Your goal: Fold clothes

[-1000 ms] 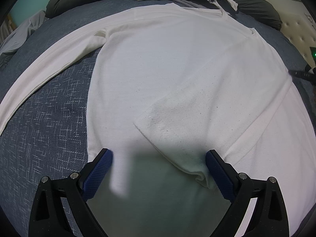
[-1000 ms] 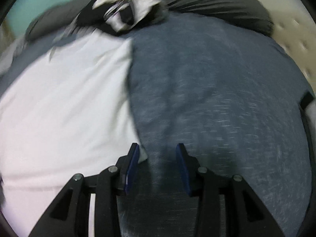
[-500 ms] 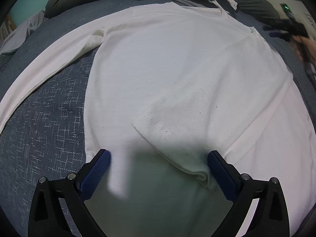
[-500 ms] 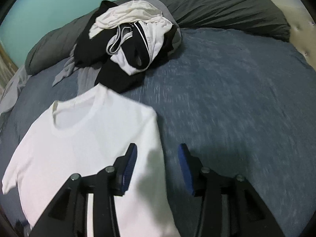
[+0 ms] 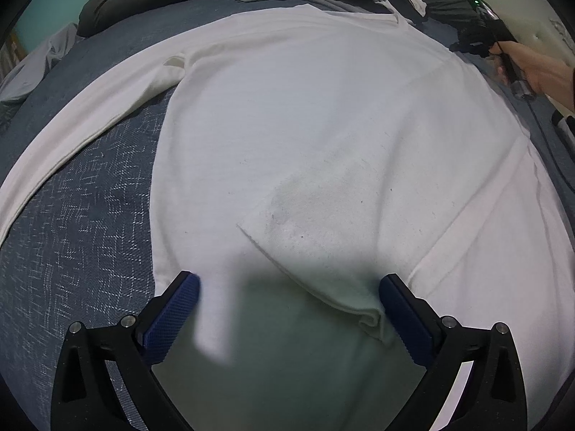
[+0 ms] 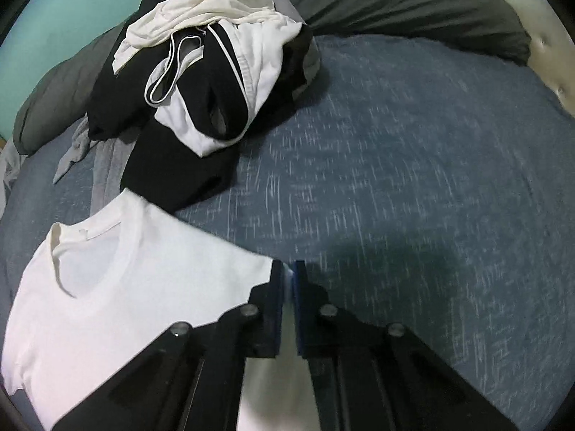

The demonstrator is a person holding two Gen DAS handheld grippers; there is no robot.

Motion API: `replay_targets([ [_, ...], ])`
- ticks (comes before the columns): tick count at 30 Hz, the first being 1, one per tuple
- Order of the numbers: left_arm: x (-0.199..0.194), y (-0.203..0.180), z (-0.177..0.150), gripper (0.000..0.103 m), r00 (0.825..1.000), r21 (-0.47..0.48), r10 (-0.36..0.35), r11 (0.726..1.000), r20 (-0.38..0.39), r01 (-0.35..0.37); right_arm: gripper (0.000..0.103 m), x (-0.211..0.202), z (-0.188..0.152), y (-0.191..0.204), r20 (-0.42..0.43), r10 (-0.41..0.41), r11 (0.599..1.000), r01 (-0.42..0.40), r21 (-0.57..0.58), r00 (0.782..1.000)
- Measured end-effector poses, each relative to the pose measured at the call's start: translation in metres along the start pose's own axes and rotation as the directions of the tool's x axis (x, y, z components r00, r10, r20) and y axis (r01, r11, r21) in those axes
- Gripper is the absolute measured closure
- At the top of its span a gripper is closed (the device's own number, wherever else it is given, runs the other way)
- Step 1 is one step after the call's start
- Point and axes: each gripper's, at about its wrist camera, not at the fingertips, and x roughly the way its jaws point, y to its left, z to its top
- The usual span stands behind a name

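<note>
A white long-sleeved shirt [image 5: 287, 115] lies flat on the blue bed. One sleeve [image 5: 337, 222] is folded across the body, its cuff near my left gripper. The other sleeve [image 5: 82, 125] stretches out to the left. My left gripper [image 5: 287, 298] is open and empty just above the shirt's lower part. In the right wrist view the shirt [image 6: 118, 287] shows its collar, and my right gripper [image 6: 288, 280] is shut on the shirt's shoulder corner. The right gripper also shows in the left wrist view [image 5: 481, 39], held by a hand.
A pile of black and white clothes [image 6: 212, 82] lies at the head of the bed, near the shirt's collar. Dark grey pillows [image 6: 413, 10] run along the back. A blue bedspread [image 6: 413, 179] extends to the right. A padded headboard [image 5: 550, 25] is at far right.
My right gripper moved to the shirt's shoulder corner and closed on it. My left gripper stayed open over the shirt, nearly still.
</note>
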Motion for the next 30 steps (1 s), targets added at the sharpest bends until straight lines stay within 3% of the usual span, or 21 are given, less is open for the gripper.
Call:
replay_targets([
  [6, 0.002, -0.001, 0.003, 0.0, 1.0, 0.001, -0.002, 1.0, -0.001, 0.002, 0.099, 0.008, 0.005, 0.007, 0.023, -0.039, 0.999, 0.039, 0.009, 0.999],
  [10, 0.003, -0.002, 0.005, 0.0, 1.0, 0.002, -0.001, 1.0, -0.002, 0.001, 0.099, -0.015, 0.007, -0.006, 0.137, -0.02, 0.996, 0.008, 0.09, 0.99],
  [15, 0.005, -0.004, 0.008, 0.0, 1.0, 0.005, 0.004, 1.0, -0.004, -0.004, 0.099, -0.045, 0.003, -0.011, 0.157, -0.005, 0.999, -0.004, 0.054, 0.988],
  [24, 0.01, -0.003, 0.017, 0.0, 1.0, -0.008, 0.003, 1.0, -0.009, -0.003, 0.097, -0.108, -0.092, -0.001, 0.13, 0.116, 0.993, -0.116, -0.01, 0.985],
  [27, 0.012, -0.001, 0.021, 0.0, 1.0, -0.013, 0.002, 1.0, -0.012, -0.003, 0.086, -0.119, -0.123, -0.001, 0.111, 0.187, 0.981, -0.191, 0.027, 0.976],
  [29, 0.013, 0.0, 0.024, 0.0, 1.0, -0.017, 0.002, 1.0, -0.013, -0.003, 0.065, -0.129, -0.148, 0.002, 0.108, 0.232, 0.969, -0.24, 0.066, 0.967],
  [30, 0.014, 0.0, 0.026, 0.0, 1.0, -0.018, 0.002, 1.0, -0.014, -0.002, 0.063, -0.135, -0.16, 0.007, 0.105, 0.251, 0.963, -0.259, 0.069, 0.962],
])
